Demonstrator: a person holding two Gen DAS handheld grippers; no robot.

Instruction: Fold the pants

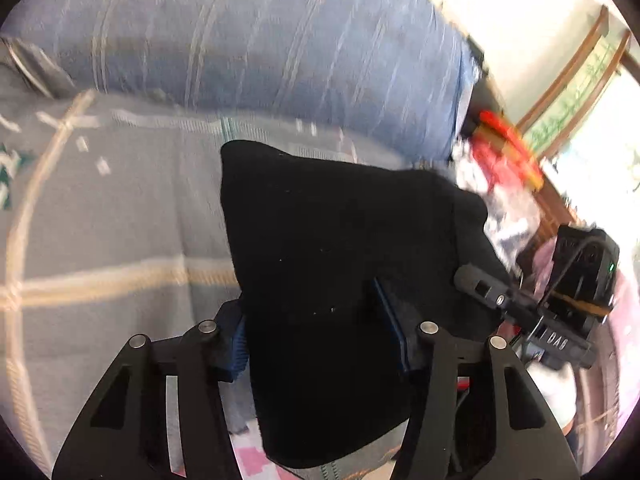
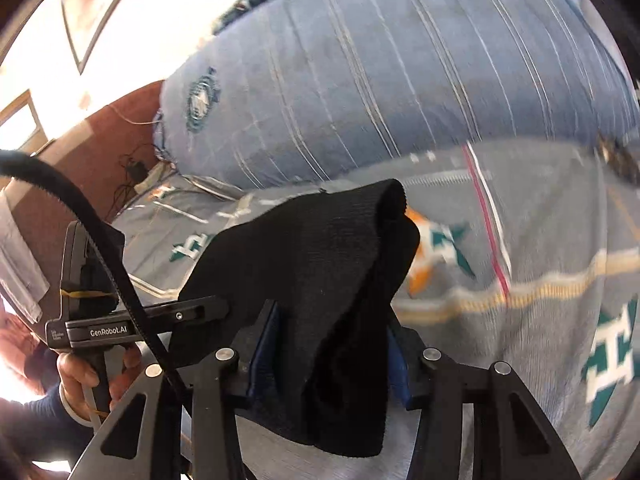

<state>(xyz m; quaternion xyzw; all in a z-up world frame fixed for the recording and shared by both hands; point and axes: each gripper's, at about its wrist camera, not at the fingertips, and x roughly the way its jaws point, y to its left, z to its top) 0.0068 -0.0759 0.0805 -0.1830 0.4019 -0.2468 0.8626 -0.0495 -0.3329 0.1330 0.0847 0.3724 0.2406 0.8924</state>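
Left tool [image 1: 320,344] pointed forward and slightly down over the grey patterned bedspread [image 1: 120,220], both blue-padded fingers [image 1: 236,344] clamped on the black knitted pants [image 1: 340,260]; cloth bunched between the pads, draped over the linkage and hanging below it, lifted off the bed. Right tool [image 2: 328,356] held level beside the left, likewise closed on the same black pants [image 2: 320,272], a folded ribbed edge standing up past the fingertips and the rest sagging underneath. From the right wrist view, the left tool [image 2: 180,314] just to the left, touching the cloth, a bare hand [image 2: 80,376] wrapped around its grip; from the left wrist view, the right tool [image 1: 496,296] close on the right, at the cloth's edge. Counted: two tools, one pair of pants, one bare hand in view, one large blue striped bolster [image 1: 260,40] lying along the back of the bed, one red and yellow blurred object [image 1: 504,148] beyond its end; motion blur over the background.
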